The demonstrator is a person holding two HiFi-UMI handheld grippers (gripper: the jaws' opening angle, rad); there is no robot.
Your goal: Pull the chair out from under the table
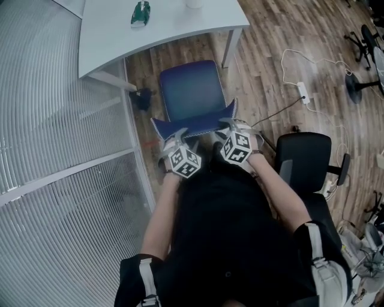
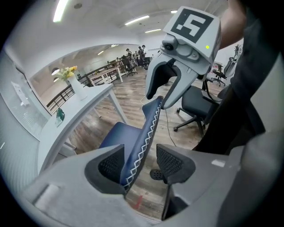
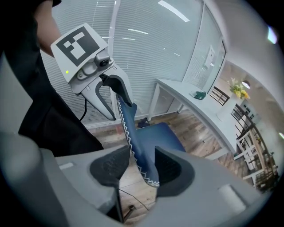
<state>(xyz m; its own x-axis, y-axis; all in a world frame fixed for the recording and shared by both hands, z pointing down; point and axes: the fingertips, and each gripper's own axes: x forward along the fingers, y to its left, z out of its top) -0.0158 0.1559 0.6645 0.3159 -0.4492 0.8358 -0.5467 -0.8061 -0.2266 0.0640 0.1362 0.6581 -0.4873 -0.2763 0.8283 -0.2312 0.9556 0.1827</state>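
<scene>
A blue chair stands on the wood floor in front of the white table [image 1: 174,30], its seat [image 1: 192,90] almost wholly outside the table edge. Its backrest [image 1: 195,123], with white zigzag stitching, faces me. My left gripper [image 1: 174,137] straddles the backrest's left top corner and my right gripper [image 1: 231,125] the right one. In the left gripper view the backrest [image 2: 146,128] passes between the left gripper [image 2: 141,162] pads with a gap beside it. In the right gripper view the backrest [image 3: 131,128] likewise stands loose between the right gripper [image 3: 140,166] pads. Both are open.
A glass partition with blinds [image 1: 60,120] runs along the left, close to the chair. A black office chair [image 1: 303,159] stands just right of me. A power strip with white cable [image 1: 303,91] lies on the floor at right. A green object [image 1: 141,13] lies on the table.
</scene>
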